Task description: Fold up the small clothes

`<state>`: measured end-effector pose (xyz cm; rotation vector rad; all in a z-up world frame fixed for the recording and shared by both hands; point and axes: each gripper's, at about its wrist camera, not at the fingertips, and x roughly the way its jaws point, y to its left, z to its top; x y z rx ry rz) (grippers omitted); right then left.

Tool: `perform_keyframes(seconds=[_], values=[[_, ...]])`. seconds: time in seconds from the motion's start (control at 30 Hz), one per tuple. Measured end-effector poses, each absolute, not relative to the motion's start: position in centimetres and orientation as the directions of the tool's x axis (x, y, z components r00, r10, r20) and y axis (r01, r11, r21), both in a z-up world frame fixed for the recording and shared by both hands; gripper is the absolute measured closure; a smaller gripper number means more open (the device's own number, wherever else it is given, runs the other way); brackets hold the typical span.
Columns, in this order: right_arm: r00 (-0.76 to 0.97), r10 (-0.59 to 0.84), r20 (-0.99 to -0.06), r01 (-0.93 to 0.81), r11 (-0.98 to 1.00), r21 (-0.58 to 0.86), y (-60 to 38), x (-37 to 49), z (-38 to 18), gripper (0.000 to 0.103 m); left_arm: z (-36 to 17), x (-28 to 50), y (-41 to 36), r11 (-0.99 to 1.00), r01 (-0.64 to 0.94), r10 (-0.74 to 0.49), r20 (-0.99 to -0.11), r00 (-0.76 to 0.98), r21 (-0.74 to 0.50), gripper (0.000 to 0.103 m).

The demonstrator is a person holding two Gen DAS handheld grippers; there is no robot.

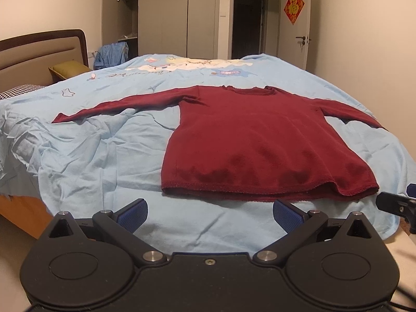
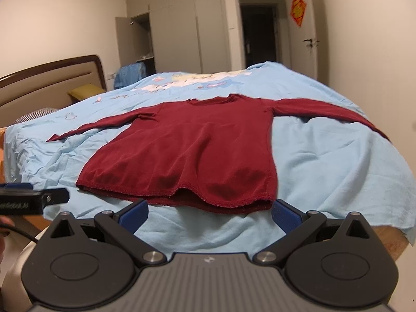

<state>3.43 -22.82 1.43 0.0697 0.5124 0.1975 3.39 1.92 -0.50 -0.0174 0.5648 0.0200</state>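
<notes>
Left tool (image 1: pixel 210 214) spread, red shirt (image 1: pixel 249 140) flat, right view blurrier

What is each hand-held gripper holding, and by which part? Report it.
Nothing is held. The left hand-held gripper and right hand-held gripper are both open, short of the hem of the red shirt, which lies flat on the bed.

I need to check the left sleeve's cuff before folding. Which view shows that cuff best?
The left wrist view: the shirt's left cuff lies flat on the blue sheet, sharp and unobstructed. The right wrist view shows the same cuff smaller and motion-blurred.
</notes>
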Motion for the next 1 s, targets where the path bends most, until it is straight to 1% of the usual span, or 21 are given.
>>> perform_keyframes(seconds=[0.1, 0.2, 0.43, 0.6, 0.77, 1.0], values=[[0.856, 0.218, -0.469, -0.203, 0.976, 0.081, -23.3, 4.8, 2.2, 0.0, 0.4, 6.1, 2.4, 0.999, -0.037, 0.037, -0.536, 0.843, 0.01, 0.001], [0.885, 0.176, -0.43, -0.168, 0.984, 0.057, -24.8, 7.1, 3.2, 0.0, 1.7, 9.1, 2.7, 0.997, -0.068, 0.069, -0.506, 0.86, 0.021, 0.001], [0.91, 0.101, -0.401, -0.024, 0.981, 0.193, -32.2, 14.4, 4.2, 0.0, 3.8, 16.4, 2.9, 0.997, -0.07, 0.051, -0.495, 0.867, -0.02, 0.001], [0.924, 0.042, -0.381, 0.069, 0.96, 0.273, -38.0, 19.5, 3.5, 0.0, 3.7, 22.0, 1.9, 0.998, -0.049, 0.028, -0.51, 0.86, -0.028, 0.001], [0.906, -0.025, -0.422, 0.192, 0.914, 0.357, -44.0, 24.5, 2.1, 0.0, 2.2, 28.2, -0.2, 0.999, -0.017, -0.008, -0.549, 0.836, -0.041, 0.001], [0.875, -0.124, -0.467, 0.352, 0.827, 0.439, -52.6, 29.5, -0.2, 0.0, 0.0, 35.3, -4.8, 0.996, 0.067, -0.087, -0.564, 0.821, -0.056, 0.001]])
